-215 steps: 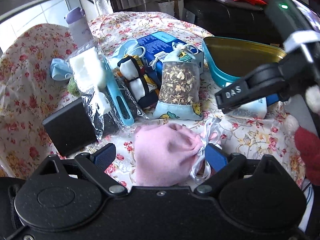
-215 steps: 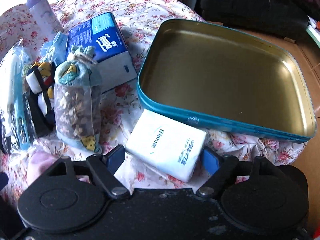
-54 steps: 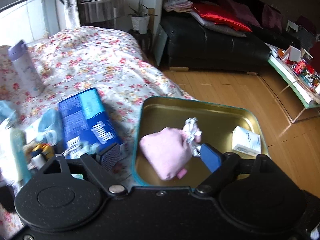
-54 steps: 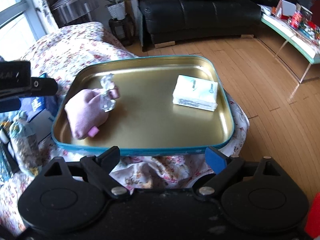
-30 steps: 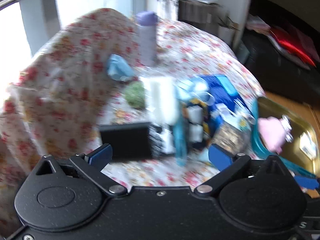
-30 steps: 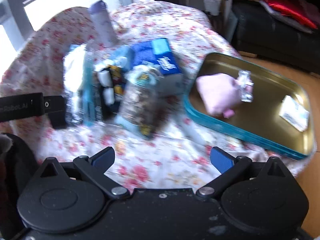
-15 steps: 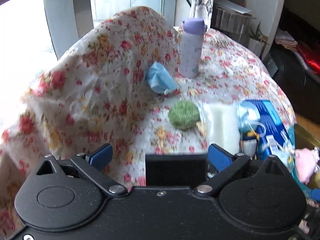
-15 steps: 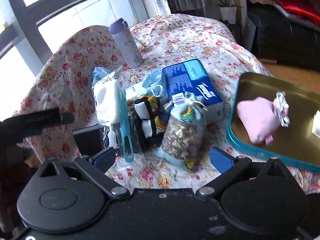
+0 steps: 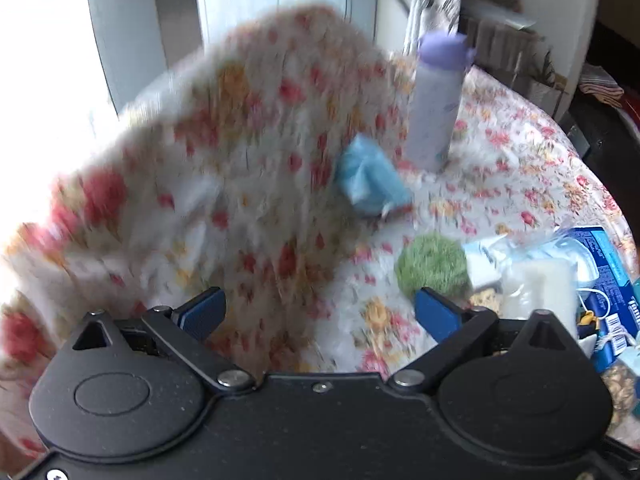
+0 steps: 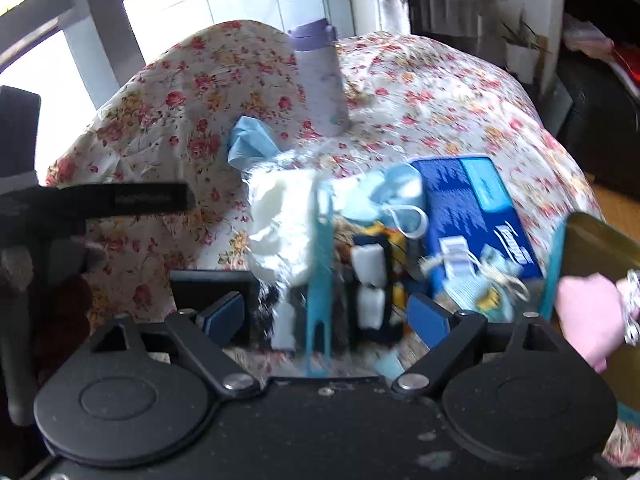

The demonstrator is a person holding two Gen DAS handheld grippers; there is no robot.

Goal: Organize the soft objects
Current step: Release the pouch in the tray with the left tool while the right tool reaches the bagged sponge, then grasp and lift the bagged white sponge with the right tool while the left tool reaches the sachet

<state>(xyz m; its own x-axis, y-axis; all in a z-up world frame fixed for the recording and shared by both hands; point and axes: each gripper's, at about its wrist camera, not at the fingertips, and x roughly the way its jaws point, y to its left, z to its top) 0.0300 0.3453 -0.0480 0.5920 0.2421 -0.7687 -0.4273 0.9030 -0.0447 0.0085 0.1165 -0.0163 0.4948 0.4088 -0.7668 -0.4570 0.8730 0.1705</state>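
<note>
One pink pouch (image 10: 588,312) – one tin tray (image 10: 600,240).

Pink pouch (image 10: 588,312) in tin tray (image 10: 554,256), green fuzzy ball (image 9: 432,266) on floral cloth (image 9: 248,184)

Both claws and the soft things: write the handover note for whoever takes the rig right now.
Left claw: closing, nothing between its pads, green pom-pom just ahead.
Right claw: closing, not gripping, over the bagged clutter.
Done: pink pouch lies in the teal tin.
Left: pom-pom, blue cloth, face mask, herb sachet, all on the floral cloth.
</note>
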